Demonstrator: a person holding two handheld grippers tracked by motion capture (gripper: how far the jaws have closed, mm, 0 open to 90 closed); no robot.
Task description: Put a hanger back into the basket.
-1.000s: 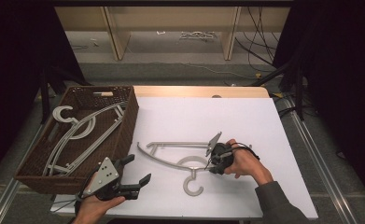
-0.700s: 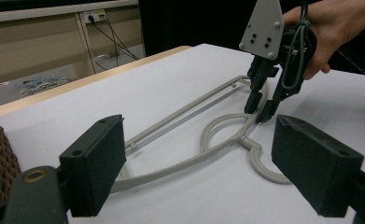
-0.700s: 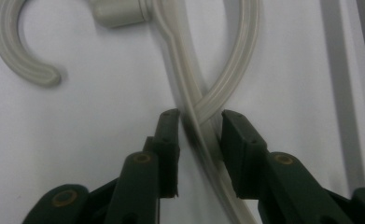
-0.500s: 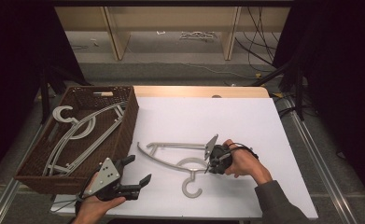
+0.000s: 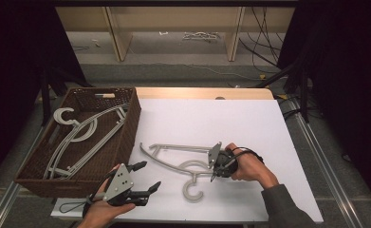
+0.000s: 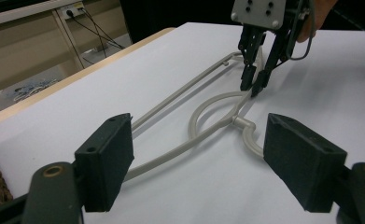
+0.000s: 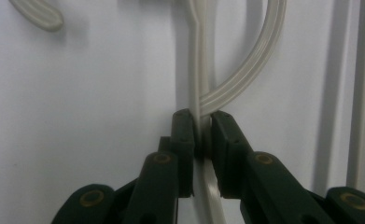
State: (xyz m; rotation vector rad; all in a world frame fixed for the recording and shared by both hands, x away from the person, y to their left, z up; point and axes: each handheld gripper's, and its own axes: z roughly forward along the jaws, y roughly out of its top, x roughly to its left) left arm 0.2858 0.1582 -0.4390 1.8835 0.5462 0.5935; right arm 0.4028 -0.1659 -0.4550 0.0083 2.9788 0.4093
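Note:
A light grey plastic hanger [image 5: 173,164] lies flat on the white table top [image 5: 211,118], its hook toward the front edge. My right gripper [image 5: 213,174] points down at the hanger's right arm; its jaws have just been closing and now pinch the thin strip [image 7: 245,74] between the pads. The same gripper [image 6: 254,88] is seen from the left gripper view, tips on the hanger [image 6: 208,128]. My left gripper [image 5: 149,175] hovers at the front left, aimed at the hanger. Its jaws have just narrowed a little but stand open [image 6: 201,140] with nothing between them.
A brown wicker basket [image 5: 128,135] sits at the table's left and holds several grey hangers [image 5: 78,137]. A wooden strip edges the table's far side, with shelving and cables on the floor beyond. Bare white surface lies to the right of the hanger.
The right gripper's jaws have closed onto the hanger's arm. The left gripper has barely moved and its jaws have drawn in slightly.

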